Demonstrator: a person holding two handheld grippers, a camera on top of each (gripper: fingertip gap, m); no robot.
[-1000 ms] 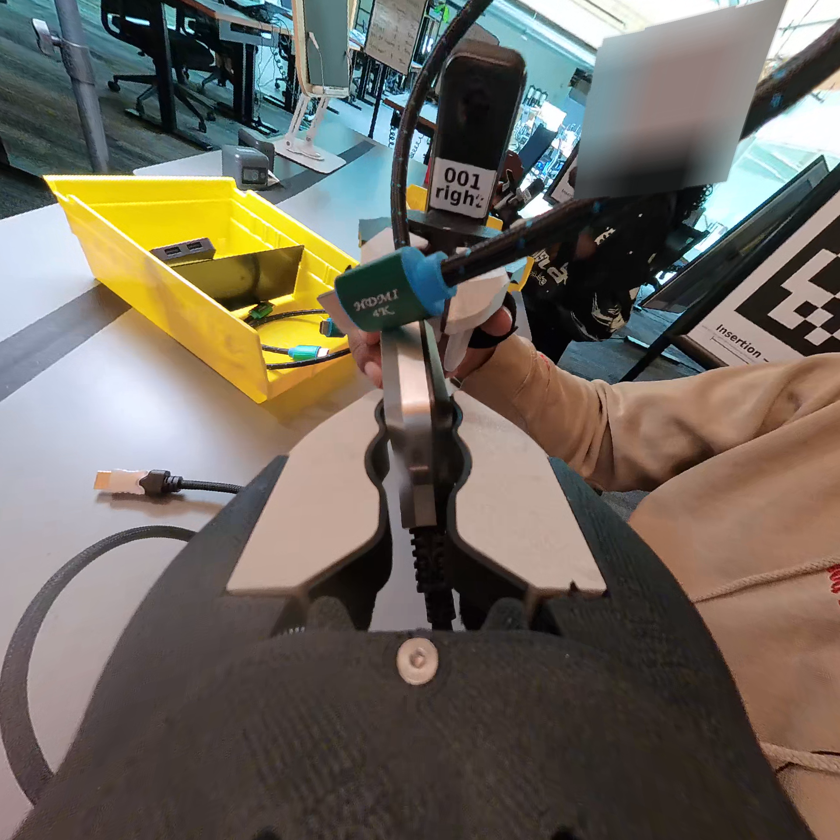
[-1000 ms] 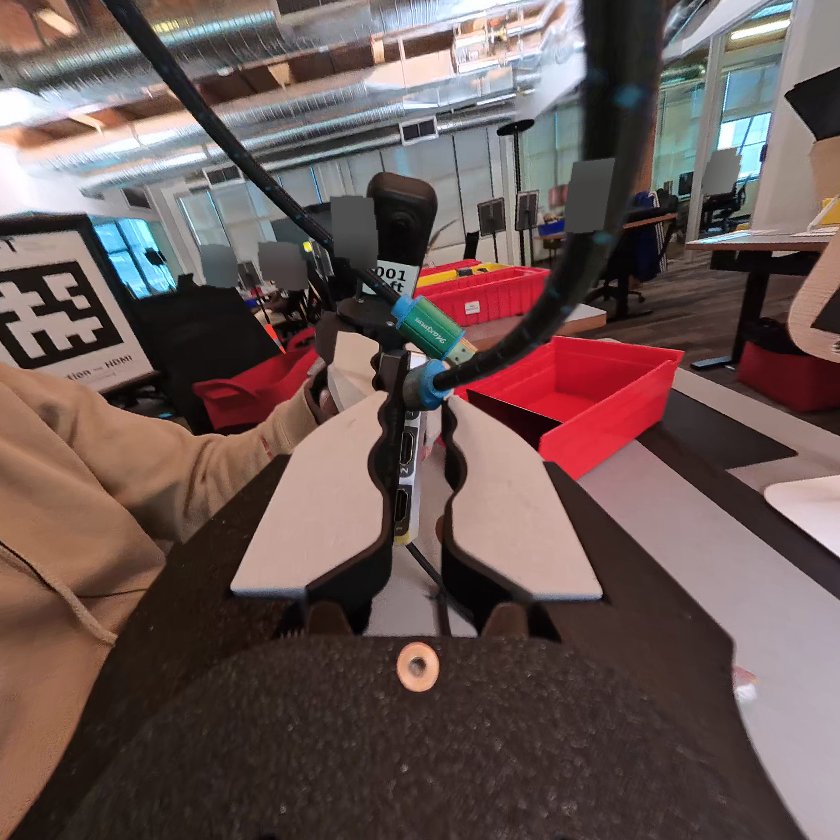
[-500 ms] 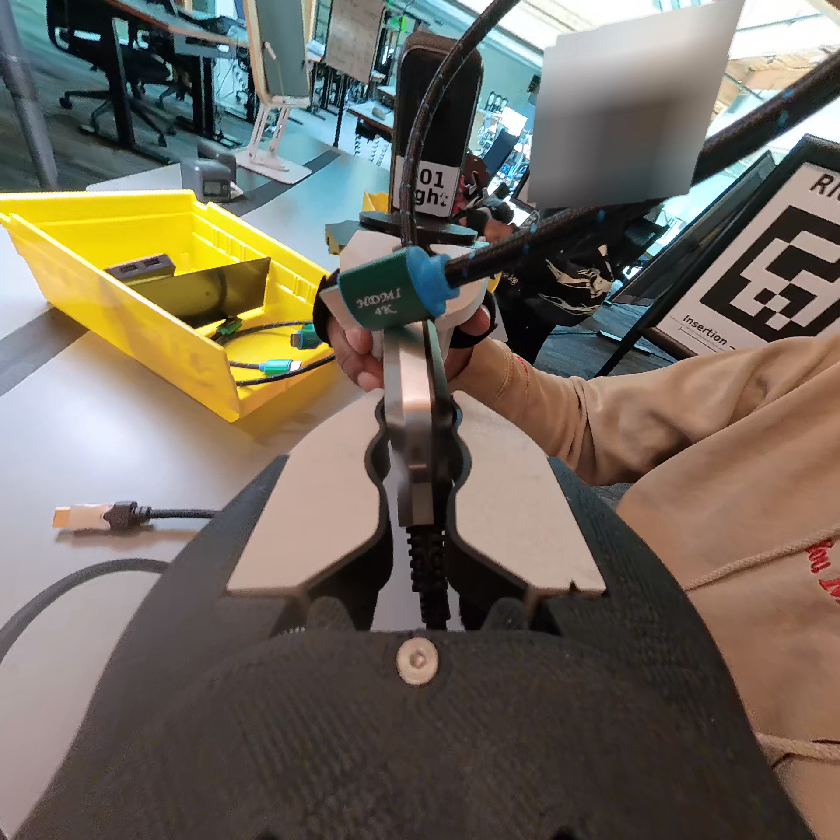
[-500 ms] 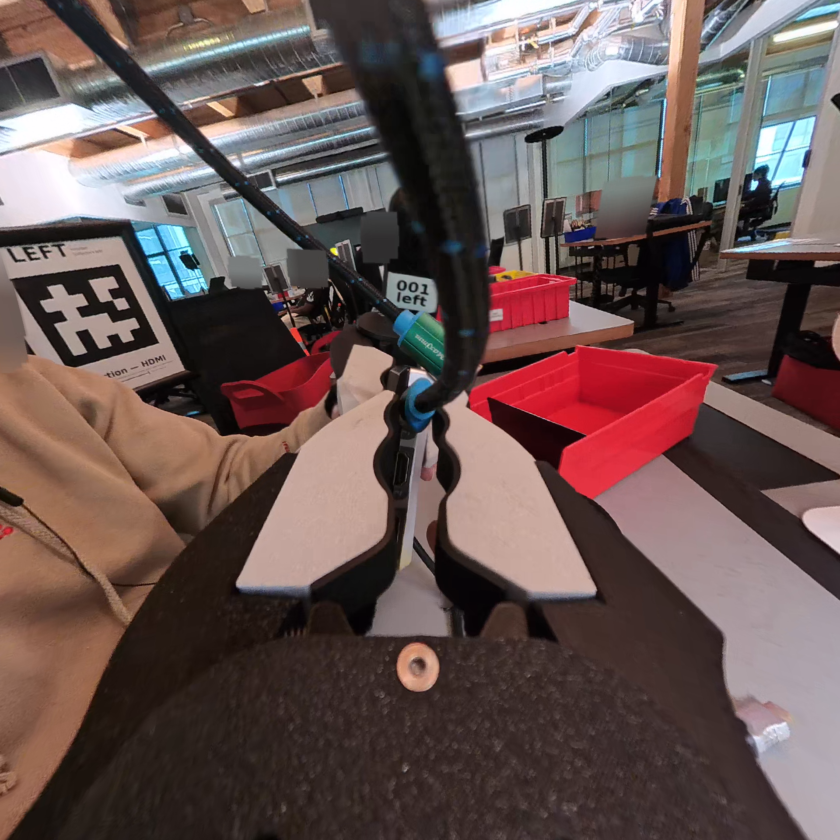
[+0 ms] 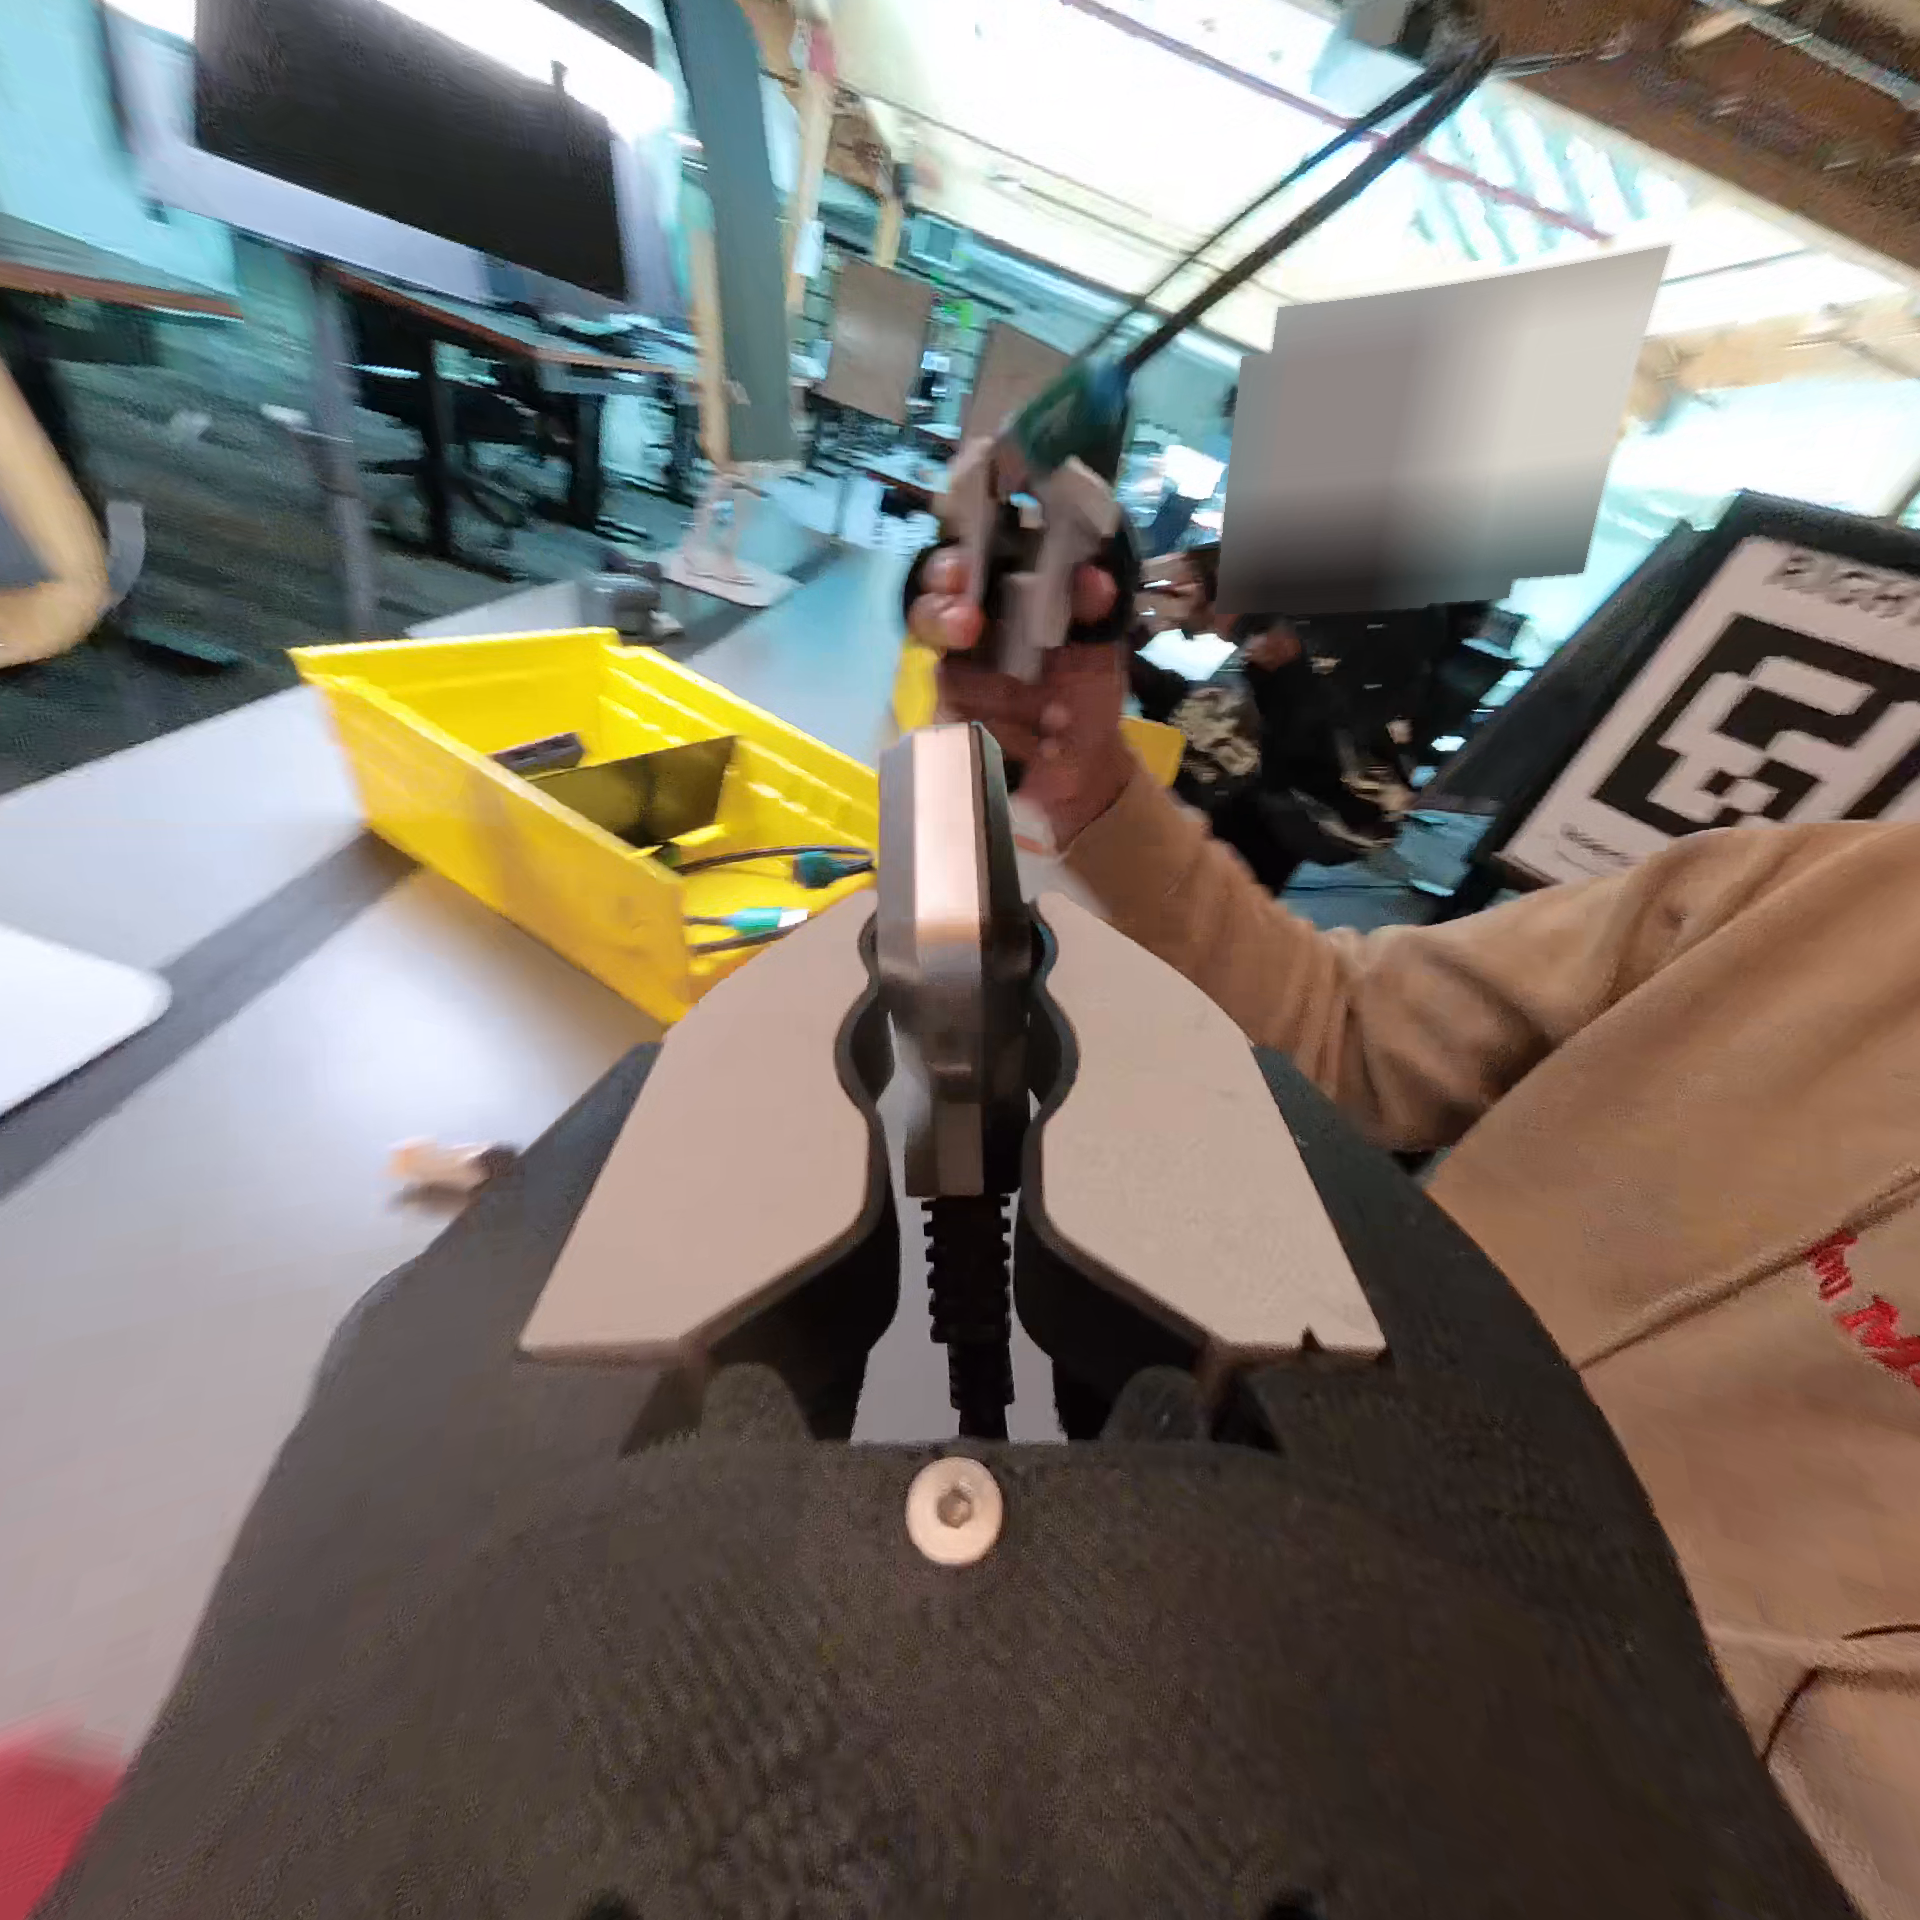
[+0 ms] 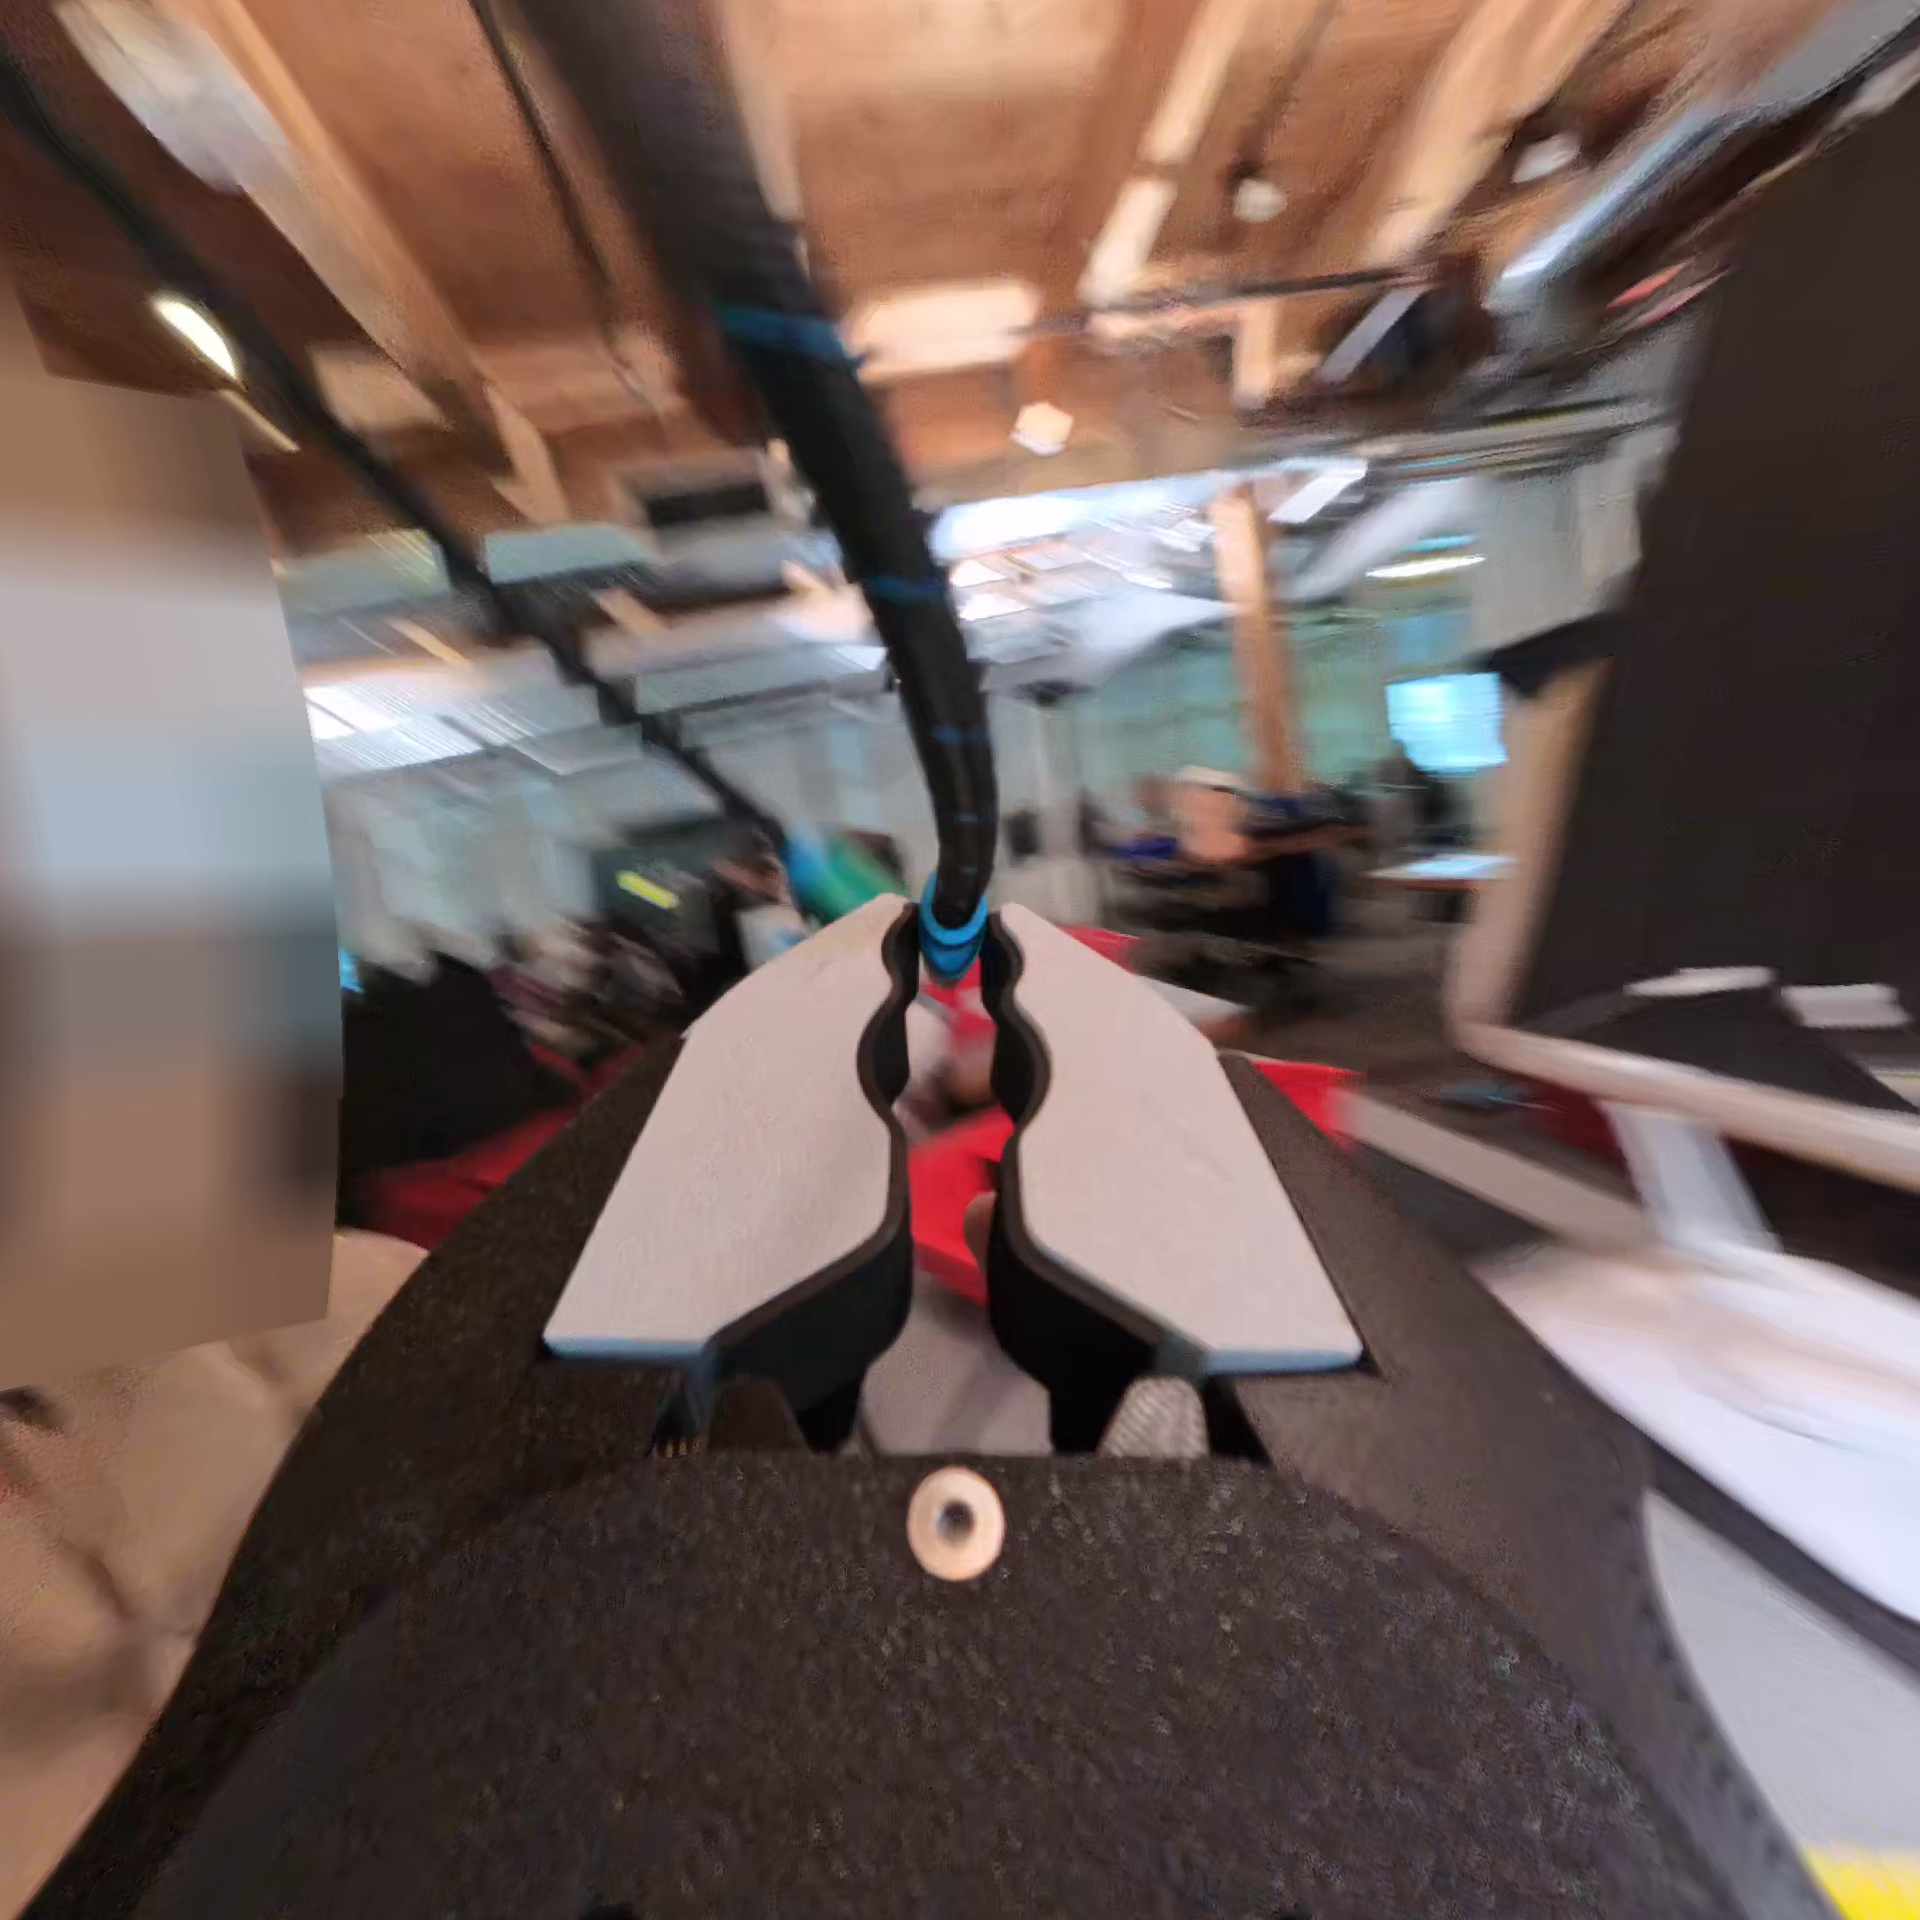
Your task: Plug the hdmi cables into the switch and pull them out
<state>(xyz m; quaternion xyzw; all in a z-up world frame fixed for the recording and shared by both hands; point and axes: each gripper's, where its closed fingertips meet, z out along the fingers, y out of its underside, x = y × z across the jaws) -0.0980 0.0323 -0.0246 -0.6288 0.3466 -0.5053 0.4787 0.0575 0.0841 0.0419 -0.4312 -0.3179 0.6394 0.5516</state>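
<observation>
My left gripper (image 5: 951, 925) is shut on the grey metal HDMI switch (image 5: 935, 831) and holds it upright above the table (image 5: 208, 1195); the switch's ribbed black lead (image 5: 966, 1299) runs back between the fingers. My right gripper (image 6: 951, 925) is shut on the blue-collared end of a black braided HDMI cable (image 6: 914, 582). In the left wrist view the right gripper (image 5: 1029, 488) is up and beyond the switch, clear of it, with the green plug (image 5: 1065, 416) sticking out above its fingertips. The right wrist view is motion-blurred; another green plug (image 6: 831, 862) shows beyond my left fingertip.
A yellow bin (image 5: 582, 790) on the left holds more cables and another switch. A loose connector (image 5: 442, 1162) lies on the table. A coded board (image 5: 1766, 748) stands at right. A person's tan sleeve (image 5: 1558, 987) crosses the right side. A red bin (image 6: 1288, 1091) sits ahead. Spacing between my two grippers at the tips: around 20 centimetres. To reach the loose connector (image 5: 442, 1162) in a straight line is about 25 centimetres for my left fingers, about 30 centimetres for my right.
The green plug has come out of the switch. My right gripper has pulled up and away with it, while my left gripper has kept hold of the switch.
</observation>
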